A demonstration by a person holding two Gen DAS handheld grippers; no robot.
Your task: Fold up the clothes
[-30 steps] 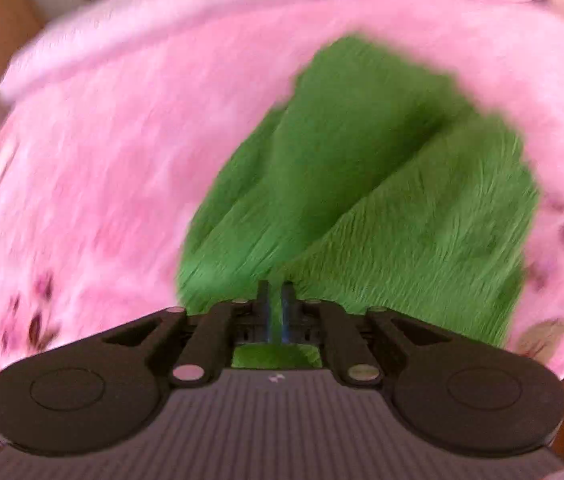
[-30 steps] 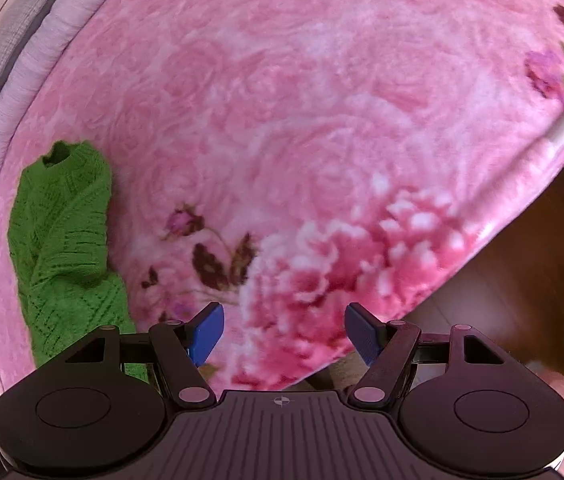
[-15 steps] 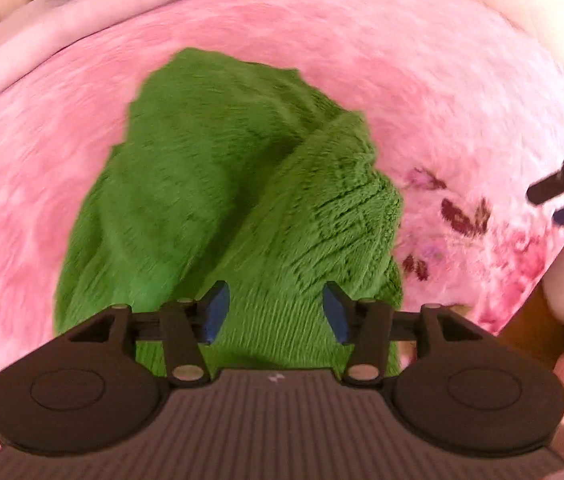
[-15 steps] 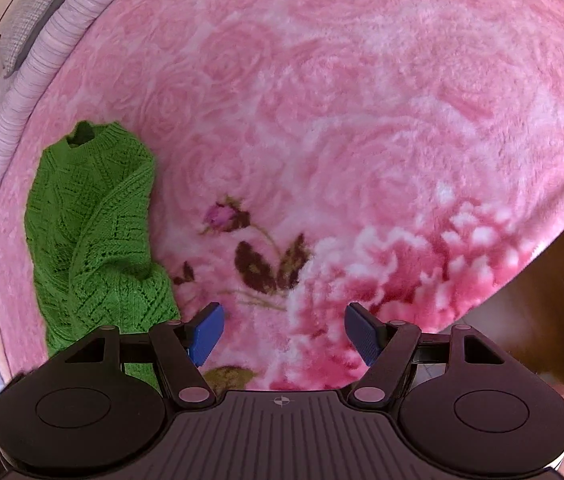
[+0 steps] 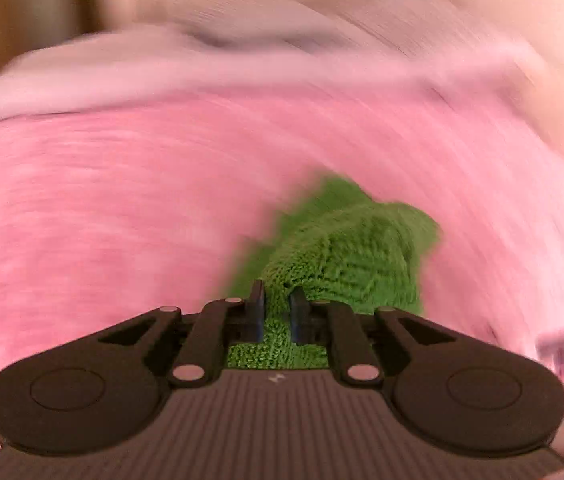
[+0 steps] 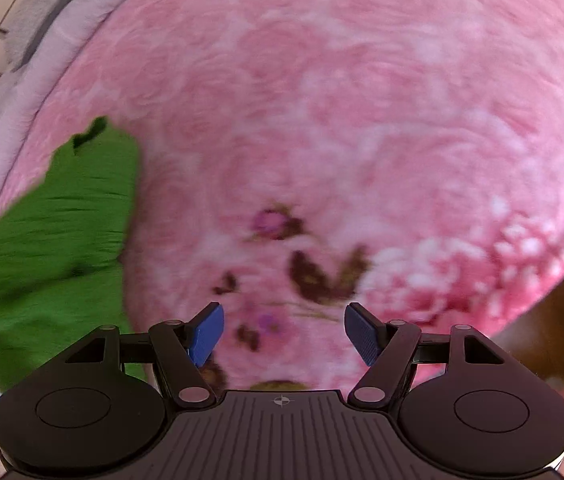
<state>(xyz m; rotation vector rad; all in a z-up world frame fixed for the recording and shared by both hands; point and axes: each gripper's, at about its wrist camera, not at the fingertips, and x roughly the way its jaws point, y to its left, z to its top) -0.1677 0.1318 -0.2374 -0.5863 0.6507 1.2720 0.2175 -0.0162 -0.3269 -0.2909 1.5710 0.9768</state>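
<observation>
Left gripper (image 5: 276, 312) clamped on bunched green knit sweater (image 5: 346, 256) above pink floral blanket (image 5: 122, 200), view blurred. Right gripper (image 6: 284, 334) spread wide, holding nothing, sweater (image 6: 62, 232) well to its left.

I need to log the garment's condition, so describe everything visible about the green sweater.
The green sweater is a bright green knit with an open, textured stitch. It lies bunched and rumpled, not flat, on the pink flowered blanket, near the blanket's left edge in the right wrist view. An opening, probably the neck or a cuff, shows at its far end. The left gripper is shut on a fold of it, with knit pinched between the fingers. The right gripper is open and apart from it. Motion blur hides finer detail.
</observation>
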